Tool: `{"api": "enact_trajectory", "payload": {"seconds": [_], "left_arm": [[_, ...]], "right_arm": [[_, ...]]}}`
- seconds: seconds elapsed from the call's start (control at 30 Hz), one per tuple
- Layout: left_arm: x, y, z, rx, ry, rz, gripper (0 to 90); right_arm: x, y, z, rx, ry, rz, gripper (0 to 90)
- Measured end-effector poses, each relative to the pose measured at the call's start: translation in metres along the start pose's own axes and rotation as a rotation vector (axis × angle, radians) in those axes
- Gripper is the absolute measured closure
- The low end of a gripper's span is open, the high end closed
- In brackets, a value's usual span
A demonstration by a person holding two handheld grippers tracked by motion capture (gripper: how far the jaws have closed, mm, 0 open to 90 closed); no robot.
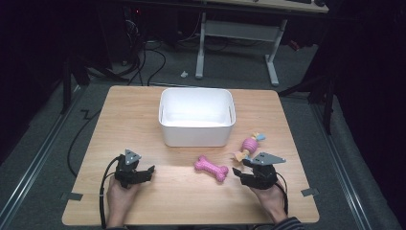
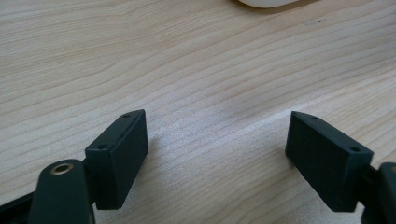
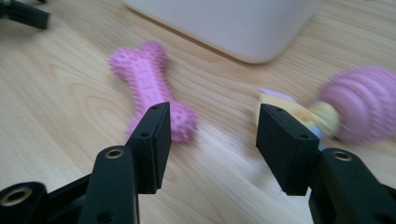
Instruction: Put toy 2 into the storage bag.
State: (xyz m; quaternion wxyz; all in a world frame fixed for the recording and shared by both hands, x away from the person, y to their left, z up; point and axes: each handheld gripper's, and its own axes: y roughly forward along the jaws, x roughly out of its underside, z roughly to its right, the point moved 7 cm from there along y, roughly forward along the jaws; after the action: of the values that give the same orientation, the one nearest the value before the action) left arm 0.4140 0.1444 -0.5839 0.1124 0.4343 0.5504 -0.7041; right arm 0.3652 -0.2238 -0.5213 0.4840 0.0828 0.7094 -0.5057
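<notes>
The right tool (image 3: 210, 140), jaws apart and empty, hovers between the pink bone toy (image 3: 149, 84) and ribbed rope toy (image 3: 359, 102), likely choosing one for the white bin (image 1: 196, 117); the left tool (image 2: 215, 154) rests open on the worktop (image 2: 187, 56).

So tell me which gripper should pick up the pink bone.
The right gripper. It sits just beside the bone, open, with the bone right ahead of its jaws in the right gripper view. The left gripper is farther off, over bare table.
</notes>
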Motion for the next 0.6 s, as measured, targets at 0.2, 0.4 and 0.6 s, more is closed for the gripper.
{"api": "enact_trajectory", "payload": {"seconds": [0.2,0.4,0.6], "left_arm": [[0.000,0.000,0.000,0.001,-0.001,0.000,21.4],[0.000,0.000,0.000,0.002,-0.002,0.001,21.4],[0.000,0.000,0.000,0.002,-0.002,0.001,21.3]], "right_arm": [[-0.016,0.012,-0.011,-0.047,-0.044,-0.040,45.9],[-0.031,0.025,-0.023,-0.075,-0.092,-0.078,47.3],[-0.036,0.043,-0.032,-0.080,-0.128,-0.185,48.4]]}}
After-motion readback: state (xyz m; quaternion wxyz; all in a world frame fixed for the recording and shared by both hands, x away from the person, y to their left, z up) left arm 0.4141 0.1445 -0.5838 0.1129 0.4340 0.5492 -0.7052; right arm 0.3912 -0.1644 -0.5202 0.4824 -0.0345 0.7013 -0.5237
